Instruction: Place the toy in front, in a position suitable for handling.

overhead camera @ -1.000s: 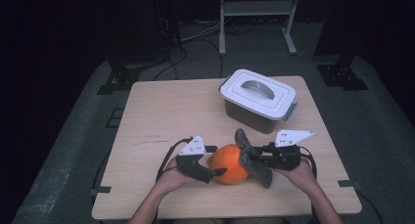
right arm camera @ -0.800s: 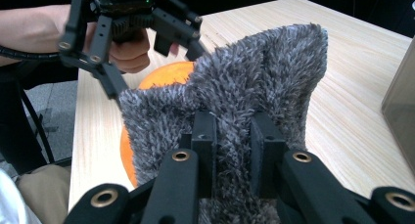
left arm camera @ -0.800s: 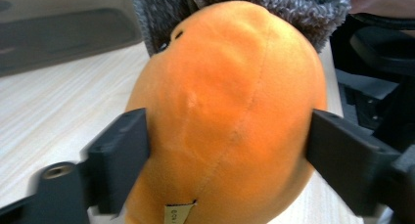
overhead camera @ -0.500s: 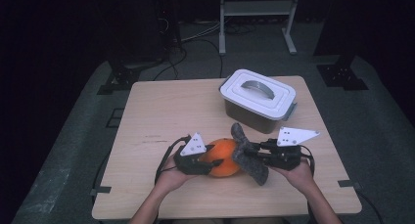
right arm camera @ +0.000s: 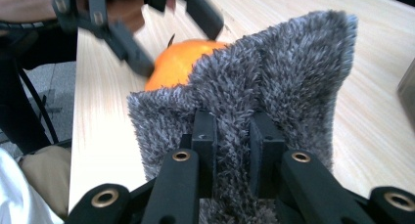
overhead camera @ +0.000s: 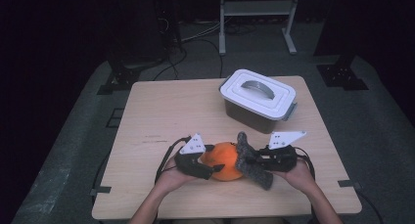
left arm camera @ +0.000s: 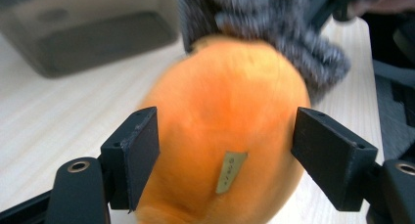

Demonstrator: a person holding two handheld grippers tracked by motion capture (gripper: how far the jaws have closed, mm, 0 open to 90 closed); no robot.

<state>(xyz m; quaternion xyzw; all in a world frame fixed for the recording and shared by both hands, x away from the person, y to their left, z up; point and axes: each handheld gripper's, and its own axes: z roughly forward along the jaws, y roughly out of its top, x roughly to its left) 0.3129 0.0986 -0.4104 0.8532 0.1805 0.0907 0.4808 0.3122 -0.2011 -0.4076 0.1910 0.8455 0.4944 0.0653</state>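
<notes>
Fingers of the left gripper (left arm camera: 225, 158) stand spread around the round orange plush toy (left arm camera: 227, 121) on the pale wooden counter (overhead camera: 161, 111). Right gripper (right arm camera: 232, 136) fingers are clamped on the shaggy grey cloth (right arm camera: 274, 77), which touches the toy.

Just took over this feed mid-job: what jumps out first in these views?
The orange plush ball sits at the table's near edge, straddled by the open left gripper. The right gripper is shut on a grey fuzzy cloth and presses it against the ball's right side. Farther back on the table stands a closed white-lidded box.
</notes>
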